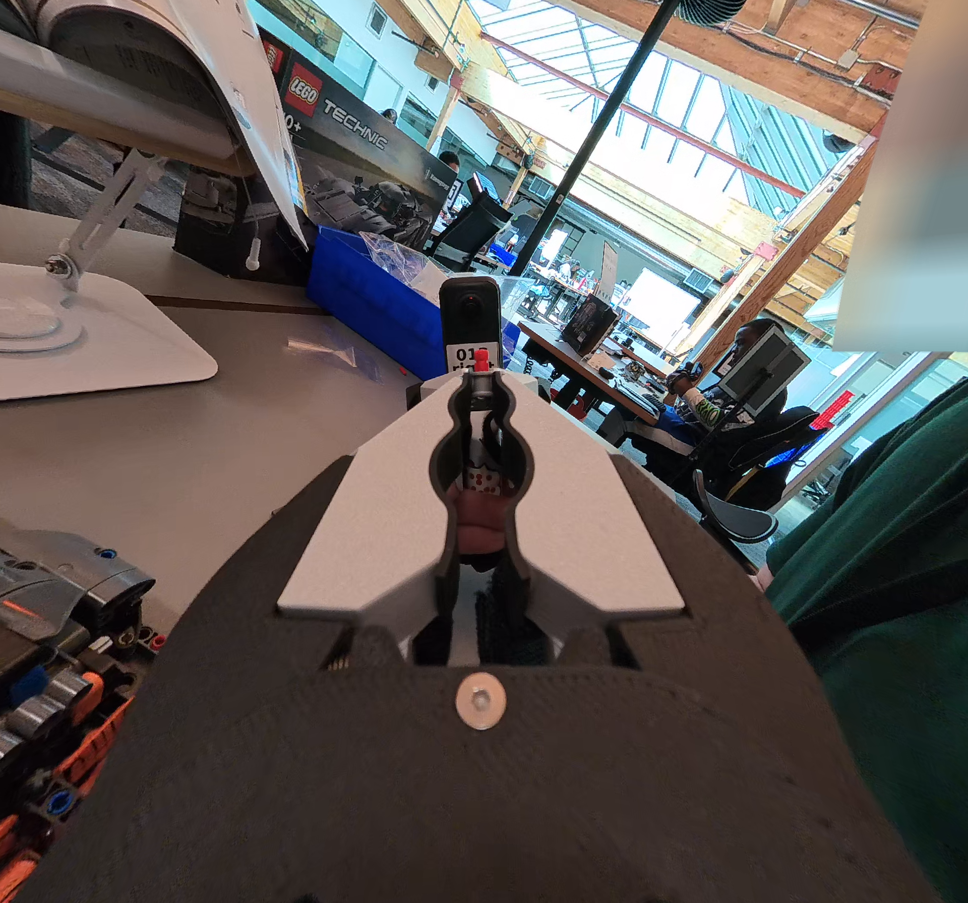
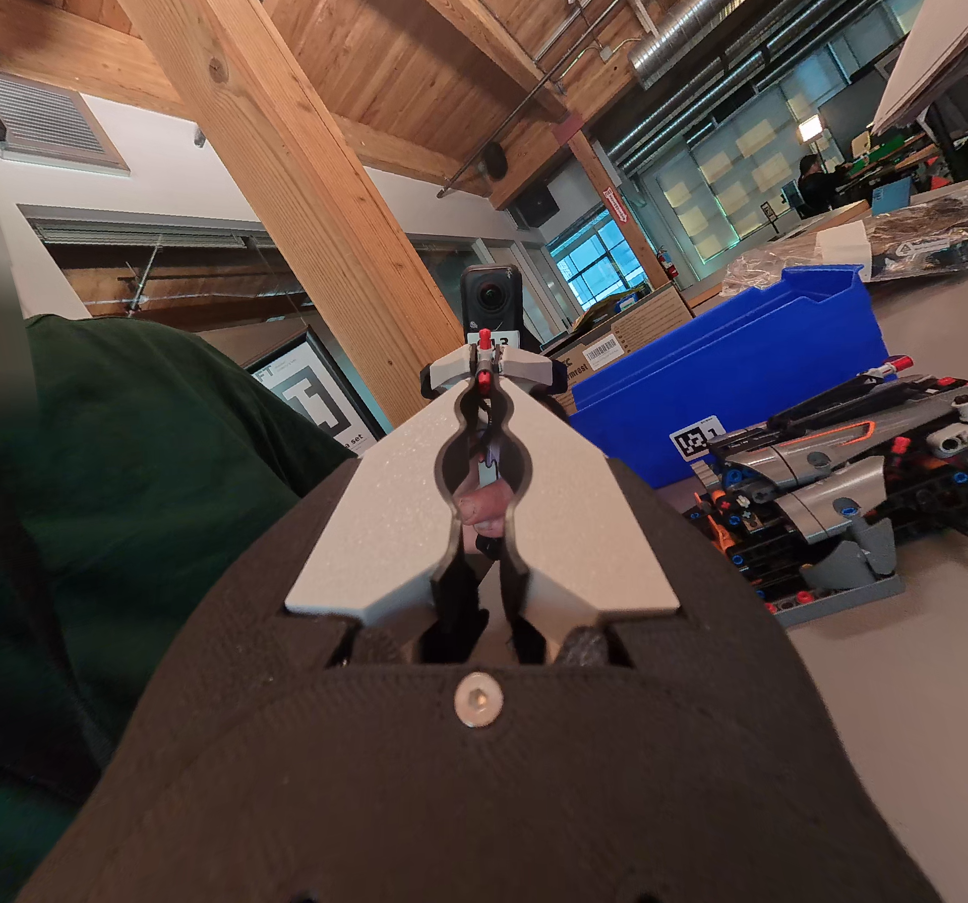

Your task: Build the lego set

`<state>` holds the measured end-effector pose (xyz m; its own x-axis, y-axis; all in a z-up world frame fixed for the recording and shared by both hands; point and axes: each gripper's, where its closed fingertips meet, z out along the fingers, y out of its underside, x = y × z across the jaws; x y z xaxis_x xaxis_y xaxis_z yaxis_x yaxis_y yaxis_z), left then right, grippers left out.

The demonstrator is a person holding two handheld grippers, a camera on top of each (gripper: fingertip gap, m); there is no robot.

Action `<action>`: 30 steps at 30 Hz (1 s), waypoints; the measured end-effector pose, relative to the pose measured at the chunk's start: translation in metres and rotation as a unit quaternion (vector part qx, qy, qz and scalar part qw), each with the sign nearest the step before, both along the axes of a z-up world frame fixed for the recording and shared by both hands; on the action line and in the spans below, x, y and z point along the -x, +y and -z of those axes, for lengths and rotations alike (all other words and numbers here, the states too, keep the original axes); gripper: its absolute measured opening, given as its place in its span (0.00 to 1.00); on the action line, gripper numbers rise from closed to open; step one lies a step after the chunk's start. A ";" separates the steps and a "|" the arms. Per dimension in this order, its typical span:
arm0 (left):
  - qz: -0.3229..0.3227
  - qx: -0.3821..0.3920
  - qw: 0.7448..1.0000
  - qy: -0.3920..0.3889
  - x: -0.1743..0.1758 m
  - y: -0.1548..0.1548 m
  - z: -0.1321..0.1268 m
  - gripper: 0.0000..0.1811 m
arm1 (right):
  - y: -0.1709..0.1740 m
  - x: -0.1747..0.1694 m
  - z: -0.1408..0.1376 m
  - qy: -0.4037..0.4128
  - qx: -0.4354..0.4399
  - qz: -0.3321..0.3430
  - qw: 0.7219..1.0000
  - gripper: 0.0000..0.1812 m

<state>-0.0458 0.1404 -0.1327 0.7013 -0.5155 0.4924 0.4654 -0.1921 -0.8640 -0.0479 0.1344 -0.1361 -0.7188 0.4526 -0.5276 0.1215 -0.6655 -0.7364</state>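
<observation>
Your small piece, a grey sleeve (image 1: 480,388) on a red pin (image 1: 483,357), sits pinched at the very tips where both grippers meet nose to nose, raised above the table (image 1: 220,438). In the left wrist view your left gripper (image 1: 480,389) has its jaws drawn narrow around the sleeve, the red pin poking out at 12 o'clock. In the right wrist view your right gripper (image 2: 484,380) is likewise drawn narrow, its tips on the red pin's near end, with the left gripper's grey tips clamping the sleeve just beyond. Which of the two carries the load I cannot tell.

The half-built car (image 2: 817,500), grey and black with orange trim, stands on the table at 3 o'clock of your right gripper, well apart from the piece; the left wrist view catches it at 8 o'clock.

Behind the car is the blue bin (image 2: 733,380), with crumpled clear bags (image 1: 398,254) lying in it. What the bags hold is too small to tell.

At 10 o'clock in the left wrist view an open booklet (image 1: 173,39) rests on a white stand (image 1: 105,333), with the set's box (image 1: 356,155) behind the bin.
</observation>
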 end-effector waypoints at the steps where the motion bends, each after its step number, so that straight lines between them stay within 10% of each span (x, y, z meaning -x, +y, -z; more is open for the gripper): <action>1: -0.001 0.000 1.000 0.001 0.000 0.000 0.000 0.02 | 0.000 0.000 0.000 0.000 0.001 0.001 1.000 0.01; 30: -0.092 0.018 0.984 0.149 0.045 -0.030 -0.002 0.04 | 0.056 -0.004 0.002 -0.004 0.053 0.112 0.992 0.01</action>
